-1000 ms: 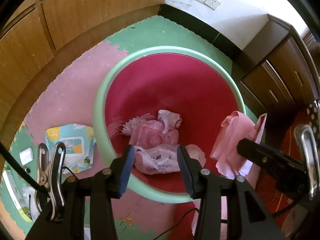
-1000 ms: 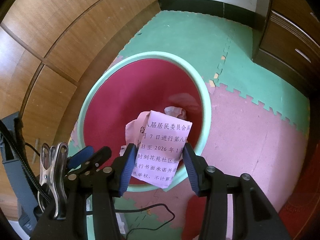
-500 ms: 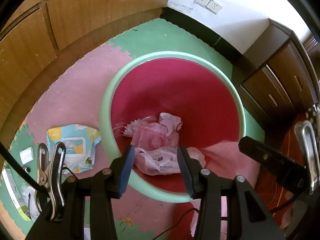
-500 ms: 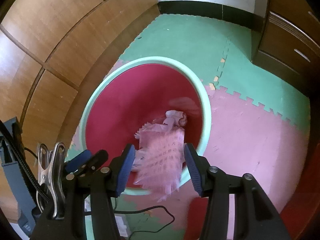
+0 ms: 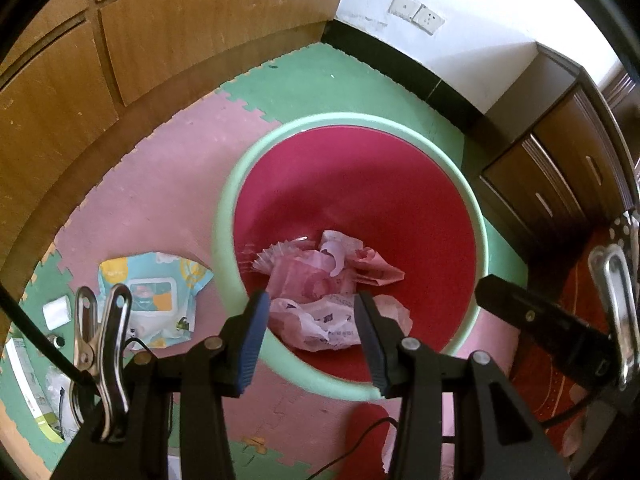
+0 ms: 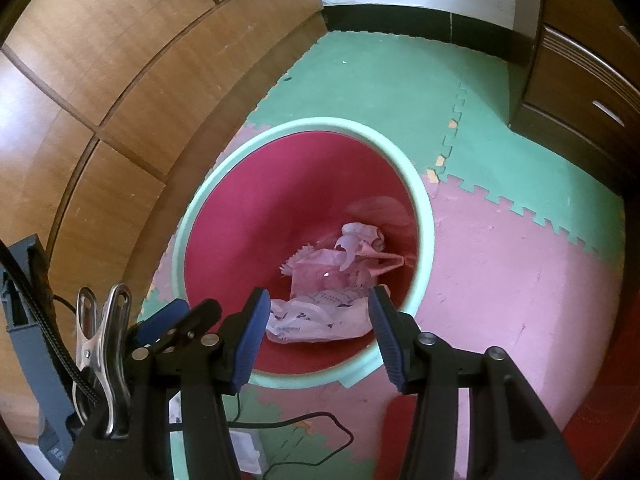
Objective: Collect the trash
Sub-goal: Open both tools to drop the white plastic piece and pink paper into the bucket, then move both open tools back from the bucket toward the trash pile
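Both your grippers, left (image 5: 308, 330) and right (image 6: 316, 328), hover over the bin (image 5: 478, 216) with fingers spread, holding nothing. The trash (image 5: 324, 292) lies inside. The wipes pack (image 5: 154, 300) remains on the floor; reaching low, you could knock the bin's rim.

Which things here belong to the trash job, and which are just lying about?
Job:
bin
crumpled paper in it
wipes pack, on the mat
left gripper and right gripper, both open

Lying about:
wall sockets
dark cabinet
cable
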Tool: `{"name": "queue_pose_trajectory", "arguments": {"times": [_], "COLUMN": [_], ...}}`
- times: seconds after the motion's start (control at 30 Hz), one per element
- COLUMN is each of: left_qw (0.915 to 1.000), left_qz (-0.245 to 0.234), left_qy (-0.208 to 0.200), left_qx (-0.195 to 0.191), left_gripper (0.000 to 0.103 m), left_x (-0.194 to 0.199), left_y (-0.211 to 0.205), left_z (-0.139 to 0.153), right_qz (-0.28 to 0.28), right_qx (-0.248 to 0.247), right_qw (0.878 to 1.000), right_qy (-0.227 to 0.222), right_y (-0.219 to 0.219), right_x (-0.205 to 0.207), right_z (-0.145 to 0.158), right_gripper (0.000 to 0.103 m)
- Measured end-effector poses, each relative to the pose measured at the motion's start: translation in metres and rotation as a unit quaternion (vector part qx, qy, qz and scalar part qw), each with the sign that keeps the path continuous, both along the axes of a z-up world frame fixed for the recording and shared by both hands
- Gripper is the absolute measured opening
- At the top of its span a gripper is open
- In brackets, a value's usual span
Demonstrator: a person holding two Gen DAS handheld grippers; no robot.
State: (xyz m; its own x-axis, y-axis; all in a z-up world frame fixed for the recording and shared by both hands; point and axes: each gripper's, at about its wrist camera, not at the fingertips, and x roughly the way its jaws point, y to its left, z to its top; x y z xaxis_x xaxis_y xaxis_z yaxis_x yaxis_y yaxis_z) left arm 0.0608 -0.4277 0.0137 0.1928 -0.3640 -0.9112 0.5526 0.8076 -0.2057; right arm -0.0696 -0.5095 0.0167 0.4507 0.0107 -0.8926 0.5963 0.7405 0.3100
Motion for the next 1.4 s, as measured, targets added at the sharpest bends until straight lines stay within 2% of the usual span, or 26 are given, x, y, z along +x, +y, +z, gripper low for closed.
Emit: {"name": "queue_pose_trajectory", "arguments": {"times": [0.37,0.93,1.4], "left_qw": [0.9995,0.9955,0.9883], "left_qz": [0.027,0.092,0.147], "left_qy": [-0.006,-0.023,-0.033], "left_qx": [-0.013,-0.004,0.026], "left_gripper": [0.046,0.046,0.046], "left_x": [0.009,0.027,0.038], "left_y": [0.025,0.083,0.155], "left_z": [0.017,0.033,0.036], "right_qz": [0.012,0.056,0.121], "right_qx": [0.007,0.004,0.008], "right_qw": [1.0,0.998,0.993], "right_qy": [-0.006,-0.013,-0.013], "right_y": [0.012,0.056,0.105], "right_x": [0.003,0.028,0.053], "right_z": [0.005,0.016,0.016], "right_gripper": [0.052,0.052,0.052]}}
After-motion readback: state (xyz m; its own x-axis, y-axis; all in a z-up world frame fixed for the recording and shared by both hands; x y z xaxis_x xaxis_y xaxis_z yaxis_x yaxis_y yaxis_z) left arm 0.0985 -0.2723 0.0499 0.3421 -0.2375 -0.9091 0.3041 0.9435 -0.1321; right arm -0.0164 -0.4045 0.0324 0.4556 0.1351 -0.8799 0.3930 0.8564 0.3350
